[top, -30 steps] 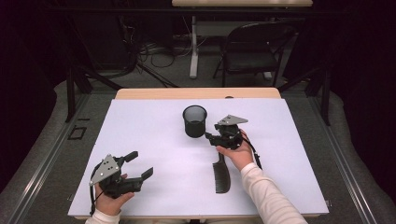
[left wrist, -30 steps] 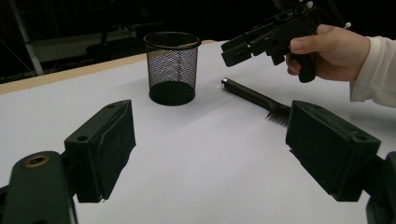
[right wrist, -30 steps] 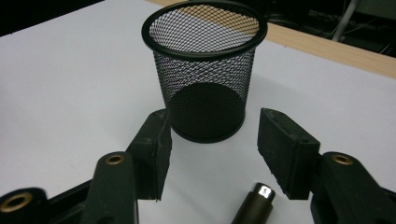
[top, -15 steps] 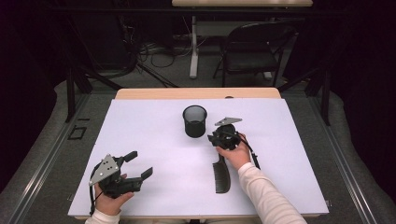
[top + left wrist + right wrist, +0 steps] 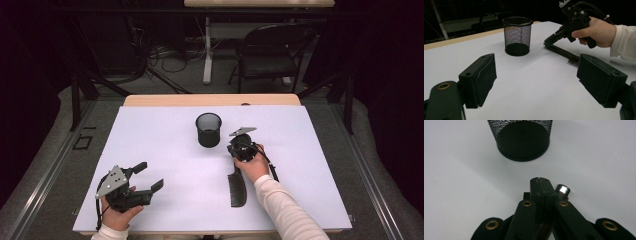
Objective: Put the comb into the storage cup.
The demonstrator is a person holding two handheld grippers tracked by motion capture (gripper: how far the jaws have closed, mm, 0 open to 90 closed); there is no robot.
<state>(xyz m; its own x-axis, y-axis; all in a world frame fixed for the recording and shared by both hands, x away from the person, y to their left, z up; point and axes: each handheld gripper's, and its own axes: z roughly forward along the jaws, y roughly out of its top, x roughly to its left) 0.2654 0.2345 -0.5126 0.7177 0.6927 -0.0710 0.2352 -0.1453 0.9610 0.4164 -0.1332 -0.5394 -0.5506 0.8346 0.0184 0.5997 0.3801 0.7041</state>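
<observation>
A black comb point(image 5: 236, 187) lies flat on the white table point(image 5: 165, 150), teeth end toward the person. My right gripper point(image 5: 236, 151) tilts down onto its far handle end with the jaws pressed together on it; a small silver cap point(image 5: 562, 190) shows beside the closed jaws. The same comb point(image 5: 564, 53) and hand appear in the left gripper view. A black mesh cup point(image 5: 208, 129) stands upright just left of and beyond the right gripper, empty as far as I can see. My left gripper point(image 5: 148, 176) rests open near the front left corner, nothing between its jaws.
The table's wooden back edge point(image 5: 210, 100) runs behind the cup. Beyond it on the floor stand a dark chair point(image 5: 272, 55) and a tangle of cables point(image 5: 160, 55). Metal rails flank the table on both sides.
The right gripper has tipped forward and down onto the comb's handle end. The comb, the cup and the left gripper have stayed where they were.
</observation>
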